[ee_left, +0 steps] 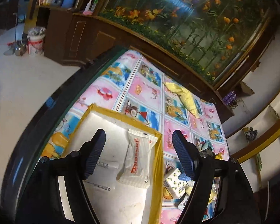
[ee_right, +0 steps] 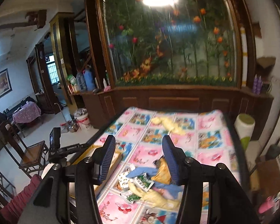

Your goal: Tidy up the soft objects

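Note:
A white box with a yellow rim (ee_left: 159, 149) stands on the table's picture-patterned cover (ee_left: 145, 89). Inside it lies a white tissue pack (ee_left: 138, 160) with orange print. My left gripper (ee_left: 139, 132) hangs open above the box, with nothing between its fingers. My right gripper (ee_right: 139, 138) is also open and empty, held above a pile on the cover: a blue cloth (ee_right: 140, 171), a pale yellow cloth (ee_right: 156, 196), green packets (ee_right: 143, 182) and a lemon-print tissue pack (ee_left: 174, 183). Another yellow cloth (ee_left: 184, 95) (ee_right: 168, 124) lies at the table's far side.
A dark wooden cabinet (ee_right: 173, 99) with a glass flower panel stands behind the table. A white and green roll (ee_right: 244, 125) sits at the table's right edge. To the left are a small camera on an arm (ee_right: 55, 136), a wooden chair (ee_right: 31, 153) and a bucket (ee_right: 83, 120).

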Tool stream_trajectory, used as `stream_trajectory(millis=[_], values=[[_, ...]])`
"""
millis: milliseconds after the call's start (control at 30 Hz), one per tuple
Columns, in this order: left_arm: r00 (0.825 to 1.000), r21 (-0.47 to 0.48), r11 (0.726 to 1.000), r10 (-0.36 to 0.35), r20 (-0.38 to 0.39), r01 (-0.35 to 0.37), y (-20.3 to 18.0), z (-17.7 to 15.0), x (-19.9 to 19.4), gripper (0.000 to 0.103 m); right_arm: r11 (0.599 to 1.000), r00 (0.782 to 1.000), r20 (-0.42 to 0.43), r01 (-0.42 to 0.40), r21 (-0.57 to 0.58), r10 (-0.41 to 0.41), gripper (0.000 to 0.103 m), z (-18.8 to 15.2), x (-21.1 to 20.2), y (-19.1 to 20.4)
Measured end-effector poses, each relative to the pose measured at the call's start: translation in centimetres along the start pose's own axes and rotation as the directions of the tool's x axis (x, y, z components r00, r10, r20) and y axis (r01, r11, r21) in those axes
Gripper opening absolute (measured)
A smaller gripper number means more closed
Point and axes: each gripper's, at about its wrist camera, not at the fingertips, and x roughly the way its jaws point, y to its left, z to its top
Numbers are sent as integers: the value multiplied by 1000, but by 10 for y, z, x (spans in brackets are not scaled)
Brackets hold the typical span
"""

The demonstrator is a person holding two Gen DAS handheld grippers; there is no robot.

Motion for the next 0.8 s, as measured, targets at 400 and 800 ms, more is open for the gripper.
stream_trajectory(millis=[400,800], values=[[913,348,926,-262,314,146,-188,40,-262,75,982,972,140,189,6,-188,53,117,-132,-4],[941,505,862,-211,263,52,-261,38,-303,79,942,943,26,333,-36,-332,81,101,-130,-52]])
